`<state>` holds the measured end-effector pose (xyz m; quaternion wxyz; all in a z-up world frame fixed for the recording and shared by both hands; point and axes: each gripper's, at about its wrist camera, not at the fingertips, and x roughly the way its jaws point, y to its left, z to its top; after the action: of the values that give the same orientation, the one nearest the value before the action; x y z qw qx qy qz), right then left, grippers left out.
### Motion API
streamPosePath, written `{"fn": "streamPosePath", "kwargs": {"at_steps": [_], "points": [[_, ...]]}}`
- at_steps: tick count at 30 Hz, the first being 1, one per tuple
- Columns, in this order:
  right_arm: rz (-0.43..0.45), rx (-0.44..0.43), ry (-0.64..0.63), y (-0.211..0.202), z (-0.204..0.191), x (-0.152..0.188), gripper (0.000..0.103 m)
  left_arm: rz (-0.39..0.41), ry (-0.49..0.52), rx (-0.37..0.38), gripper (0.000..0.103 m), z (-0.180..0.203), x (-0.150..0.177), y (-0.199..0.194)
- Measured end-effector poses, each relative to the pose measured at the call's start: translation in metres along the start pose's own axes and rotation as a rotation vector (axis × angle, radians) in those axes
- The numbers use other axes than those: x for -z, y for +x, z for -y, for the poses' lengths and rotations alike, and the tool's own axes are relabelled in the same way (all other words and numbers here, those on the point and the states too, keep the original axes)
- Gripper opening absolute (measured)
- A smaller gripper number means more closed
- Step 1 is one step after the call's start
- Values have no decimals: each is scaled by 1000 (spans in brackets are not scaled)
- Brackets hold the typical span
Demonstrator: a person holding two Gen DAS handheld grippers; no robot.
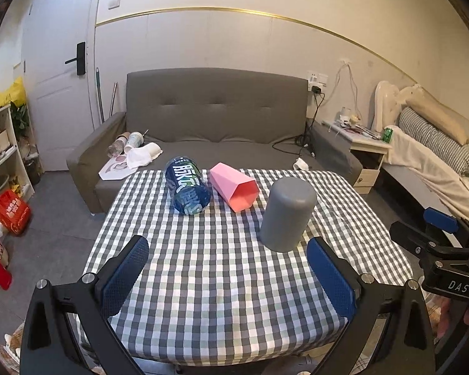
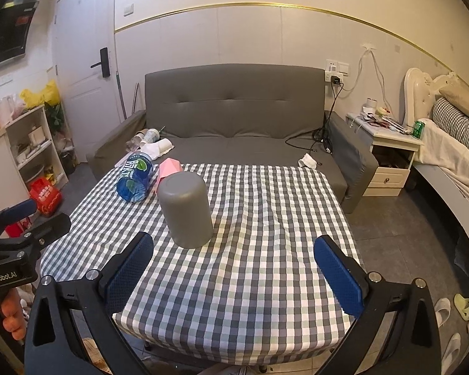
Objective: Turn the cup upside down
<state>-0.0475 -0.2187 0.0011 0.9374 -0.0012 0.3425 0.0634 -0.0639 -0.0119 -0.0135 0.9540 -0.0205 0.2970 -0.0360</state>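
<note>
Left wrist view: the left gripper (image 1: 227, 276) stands wide apart and empty at lower centre, while the grey cup (image 1: 287, 214) sits mouth-down on the checked tablecloth (image 1: 222, 281) right of centre, with a pink cup (image 1: 234, 186) and blue bottle (image 1: 187, 189) lying on their sides above it. Right wrist view: the right gripper (image 2: 234, 275) is likewise spread and empty, grey cup (image 2: 186, 209) inverted at centre-left. Judged complete for that cup; the pink cup remains unturned.

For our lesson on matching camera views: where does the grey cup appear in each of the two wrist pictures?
Left wrist view: the grey cup stands mouth down, right of centre, on the checked tablecloth.
Right wrist view: the grey cup stands left of centre.
Shared landmark: the pink cup, lying on its side behind it.
</note>
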Motion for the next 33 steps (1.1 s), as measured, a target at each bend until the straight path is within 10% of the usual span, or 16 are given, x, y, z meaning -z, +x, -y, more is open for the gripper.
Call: {"fn": "streamPosePath", "kwargs": {"at_steps": [33], "points": [[6,12,-25,-5,-6,0,103,7,9,-21,103,1,1,-1]]}}
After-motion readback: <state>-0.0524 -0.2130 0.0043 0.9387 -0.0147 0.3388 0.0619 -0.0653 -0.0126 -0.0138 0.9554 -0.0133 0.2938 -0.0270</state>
